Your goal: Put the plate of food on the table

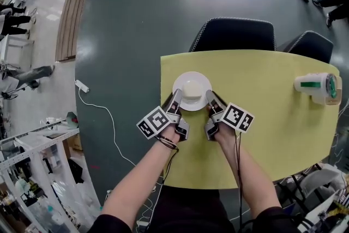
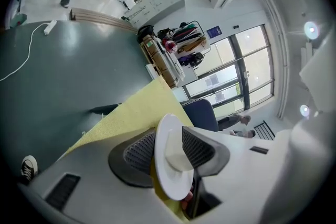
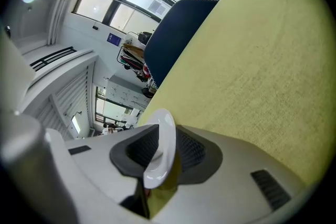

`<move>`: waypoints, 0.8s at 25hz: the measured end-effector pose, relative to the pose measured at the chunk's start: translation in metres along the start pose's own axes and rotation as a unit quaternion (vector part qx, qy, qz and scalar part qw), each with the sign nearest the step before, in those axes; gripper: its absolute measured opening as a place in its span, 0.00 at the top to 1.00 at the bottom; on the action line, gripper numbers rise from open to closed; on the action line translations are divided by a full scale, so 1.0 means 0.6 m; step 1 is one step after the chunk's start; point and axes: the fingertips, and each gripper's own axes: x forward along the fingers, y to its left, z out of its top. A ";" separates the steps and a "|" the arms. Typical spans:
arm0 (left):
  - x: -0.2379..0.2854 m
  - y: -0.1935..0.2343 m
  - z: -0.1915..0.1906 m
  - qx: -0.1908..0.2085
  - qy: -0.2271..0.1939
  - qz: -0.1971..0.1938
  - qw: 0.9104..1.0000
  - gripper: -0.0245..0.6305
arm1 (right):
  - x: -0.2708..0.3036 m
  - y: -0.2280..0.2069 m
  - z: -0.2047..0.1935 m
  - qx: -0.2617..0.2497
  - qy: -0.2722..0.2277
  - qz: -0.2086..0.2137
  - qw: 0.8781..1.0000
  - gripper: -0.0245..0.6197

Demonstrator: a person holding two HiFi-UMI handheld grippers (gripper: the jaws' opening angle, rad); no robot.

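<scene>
Readable text: none.
White container: green label, print too small to read.
Blue wall sign: illegible.
Marker cubes: black-and-white squares, no letters.

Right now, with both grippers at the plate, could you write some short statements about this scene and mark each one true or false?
1. A pale block of food lies on the white plate. True.
2. The white container lies to the left of the plate. False: it lies on its side near the right end of the yellow table, well apart from the plate.
3. The plate's rim stands between the jaws of the left gripper and of the right gripper. True.
4. No chair stands at the table. False: two dark chairs stand at its far edge.
</scene>
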 end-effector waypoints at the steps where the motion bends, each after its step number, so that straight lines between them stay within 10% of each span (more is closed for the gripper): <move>1: -0.001 -0.001 0.001 0.007 -0.002 0.000 1.000 0.74 | 0.000 0.000 0.000 -0.002 0.001 -0.002 1.000 0.83; 9: -0.003 -0.005 0.004 0.117 0.013 0.031 0.993 0.71 | -0.001 -0.005 -0.001 -0.021 0.001 -0.023 1.000 0.83; 20: -0.032 0.000 0.021 0.148 -0.016 0.053 0.987 0.70 | -0.028 -0.022 0.013 -0.031 -0.013 -0.040 0.999 0.83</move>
